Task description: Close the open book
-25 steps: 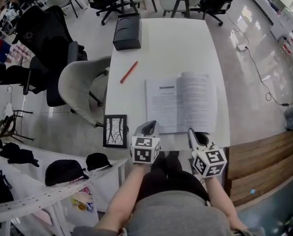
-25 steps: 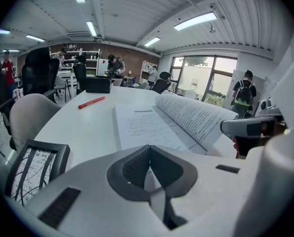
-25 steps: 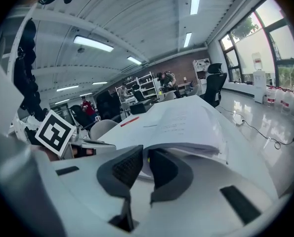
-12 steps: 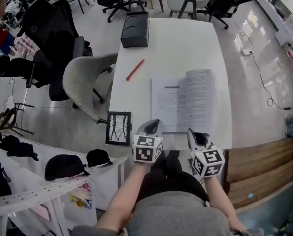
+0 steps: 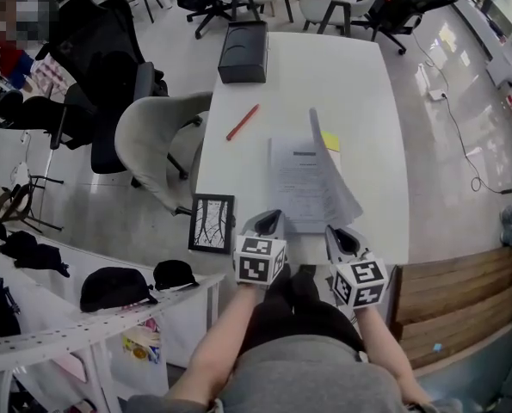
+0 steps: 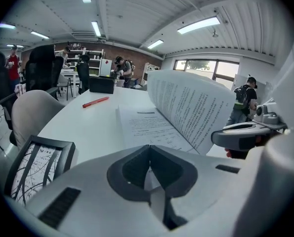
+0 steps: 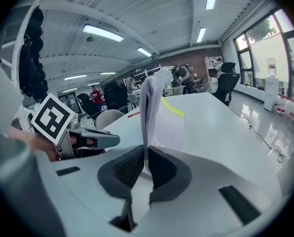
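Right gripper (image 7: 146,152) has just been closing and now it's pinched on the right-hand pages (image 7: 149,100), standing them upright over the open book (image 5: 297,188) near the white table's (image 5: 324,67) front edge. Left gripper (image 6: 148,149) sits alongside, jaws together and empty. The danger is that thin pinch: swing over too fast and pages could slip out, fan or crease.

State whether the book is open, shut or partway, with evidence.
The book is partway shut. Its right-hand pages stand upright, pinched in the right gripper, whose jaws have just been closing on them; the left page lies flat.
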`<state>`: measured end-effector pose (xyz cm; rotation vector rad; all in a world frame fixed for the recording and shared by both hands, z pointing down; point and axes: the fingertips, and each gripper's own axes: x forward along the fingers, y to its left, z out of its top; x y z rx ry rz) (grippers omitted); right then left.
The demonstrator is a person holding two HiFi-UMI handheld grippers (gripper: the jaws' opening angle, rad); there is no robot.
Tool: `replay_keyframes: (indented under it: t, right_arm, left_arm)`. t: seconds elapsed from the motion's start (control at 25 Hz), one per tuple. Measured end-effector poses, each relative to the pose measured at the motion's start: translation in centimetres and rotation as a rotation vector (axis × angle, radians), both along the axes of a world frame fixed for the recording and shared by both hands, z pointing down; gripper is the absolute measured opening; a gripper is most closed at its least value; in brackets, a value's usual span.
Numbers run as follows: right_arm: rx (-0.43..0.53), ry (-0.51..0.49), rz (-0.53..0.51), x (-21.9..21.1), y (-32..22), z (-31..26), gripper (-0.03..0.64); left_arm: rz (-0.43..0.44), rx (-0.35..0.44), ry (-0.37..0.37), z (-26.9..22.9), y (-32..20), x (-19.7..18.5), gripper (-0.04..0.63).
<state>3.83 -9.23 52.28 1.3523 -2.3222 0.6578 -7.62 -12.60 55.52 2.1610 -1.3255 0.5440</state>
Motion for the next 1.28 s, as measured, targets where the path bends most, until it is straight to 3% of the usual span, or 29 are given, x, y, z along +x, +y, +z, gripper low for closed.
replay_keyframes:
  t: [0.4, 0.8, 1.28]
  right_arm:
    - [-0.047, 0.068, -0.078, -1.9, -0.1, 1.7, 0.032]
    - [-0.053, 0.216, -0.189, -3.9, 0.1, 2.9, 0.067]
    - [-0.061, 0.297, -0.252, -4.6, 0.4, 3.9, 0.097]
  left_arm:
    - [-0.029, -0.004, 0.007, 0.2, 0.1, -1.0, 0.006]
    - [-0.048, -0.011, 0.010, 0.4, 0.2, -1.5, 0.006]
    - [-0.076, -0.009, 0.006, 0.4, 0.1, -2.4, 0.006]
